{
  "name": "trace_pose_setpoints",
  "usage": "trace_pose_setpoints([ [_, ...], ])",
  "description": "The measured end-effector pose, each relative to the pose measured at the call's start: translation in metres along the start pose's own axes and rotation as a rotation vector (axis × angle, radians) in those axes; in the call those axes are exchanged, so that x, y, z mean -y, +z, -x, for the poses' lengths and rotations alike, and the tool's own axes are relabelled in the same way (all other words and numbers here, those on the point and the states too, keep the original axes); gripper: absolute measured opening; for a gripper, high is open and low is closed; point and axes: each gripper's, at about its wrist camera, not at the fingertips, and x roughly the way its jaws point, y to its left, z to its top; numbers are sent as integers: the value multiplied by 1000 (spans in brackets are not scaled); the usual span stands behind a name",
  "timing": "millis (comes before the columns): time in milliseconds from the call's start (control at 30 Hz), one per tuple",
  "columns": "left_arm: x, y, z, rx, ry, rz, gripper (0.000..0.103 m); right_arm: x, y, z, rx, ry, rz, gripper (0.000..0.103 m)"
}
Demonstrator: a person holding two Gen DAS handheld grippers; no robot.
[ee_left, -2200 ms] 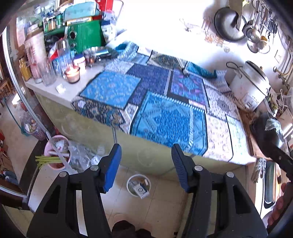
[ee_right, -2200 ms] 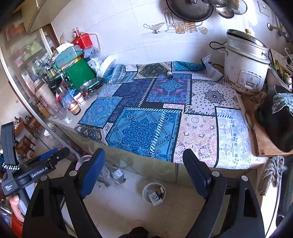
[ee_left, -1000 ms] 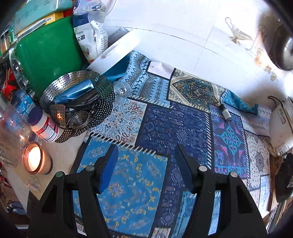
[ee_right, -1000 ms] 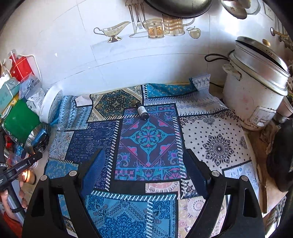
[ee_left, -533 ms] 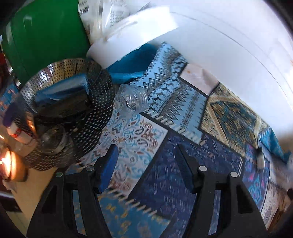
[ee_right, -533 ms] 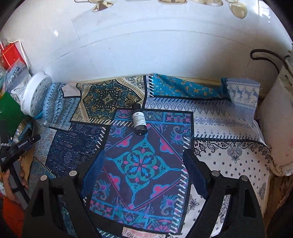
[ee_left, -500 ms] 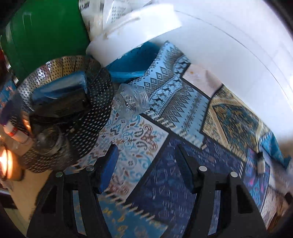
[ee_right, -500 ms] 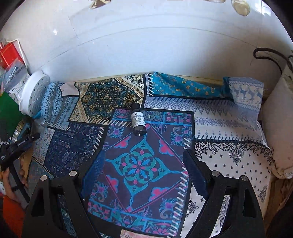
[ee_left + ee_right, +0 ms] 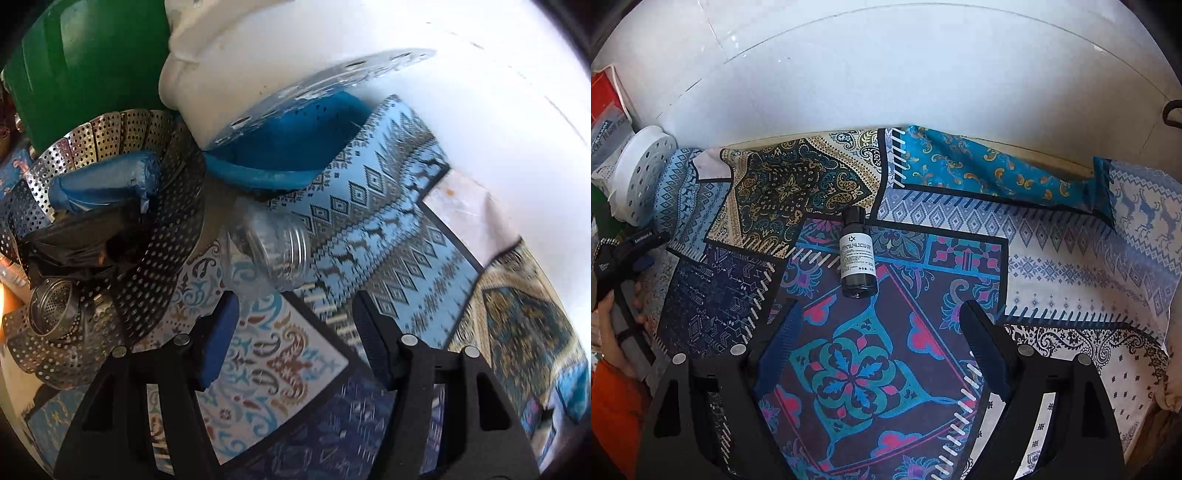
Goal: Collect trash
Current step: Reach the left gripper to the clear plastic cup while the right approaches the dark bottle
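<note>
Matte black two-finger grippers, bare-skinned hand, orange sleeve.
Left gripper [image 9: 295, 332] has blue finger pads [image 9: 218, 339]; right gripper [image 9: 879, 332] dark ribbed ones. Silver screws [image 9: 1025, 350] stud both; white lettering marks the left.

your left view has the clear bottle [image 9: 271, 254] smeared by blur, its back end lost beside the steamer basket [image 9: 110, 236]. the green tub [image 9: 81, 62] runs off the top edge. the cloth [image 9: 524, 332] blurs out on the right.
</note>
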Motion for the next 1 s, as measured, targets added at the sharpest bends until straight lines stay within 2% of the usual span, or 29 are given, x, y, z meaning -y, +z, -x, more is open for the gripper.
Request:
trace_pose_setpoints([
  [100, 9, 6, -9, 9, 50, 27, 62, 1, 1, -4, -6, 6, -1, 84],
  [133, 12, 8, -12, 5, 60, 31, 59, 1, 2, -4, -5, 7, 0, 84],
  [167, 13, 9, -15, 2, 69, 42, 47, 1, 2, -5, -5, 8, 3, 84],
  [200, 14, 11, -20, -11, 75, 54, 42, 1, 3, -6, -5, 8, 7, 84],
  [267, 16, 13, -28, -32, 84, 88, 37, 0, 3, -7, -5, 5, 16, 84],
  [300, 16, 13, -27, -18, 97, 92, 36, 0, 4, -8, -6, 3, 19, 84],
  [400, 19, 12, -24, -12, 77, 88, 35, -1, 3, -8, -7, 2, 24, 84],
  [467, 18, 4, -16, -2, 66, 60, 31, -1, 3, -8, -6, 7, 22, 84],
  [500, 20, 3, -11, 1, 54, 38, 20, -1, 2, -8, -7, 9, 21, 84],
  [533, 22, 1, -8, -8, 33, 17, 2, -1, 2, -8, -8, 10, 20, 84],
  [600, 26, -4, -1, -25, -19, -19, 1, -3, 1, -9, -9, 13, 21, 84],
  [767, 35, -20, 19, -22, -83, -99, 0, -4, 0, -11, -9, 32, 14, 84],
  [1000, 34, -44, 58, -44, -214, -205, 0, -8, 2, -12, -8, 28, 28, 74],
])
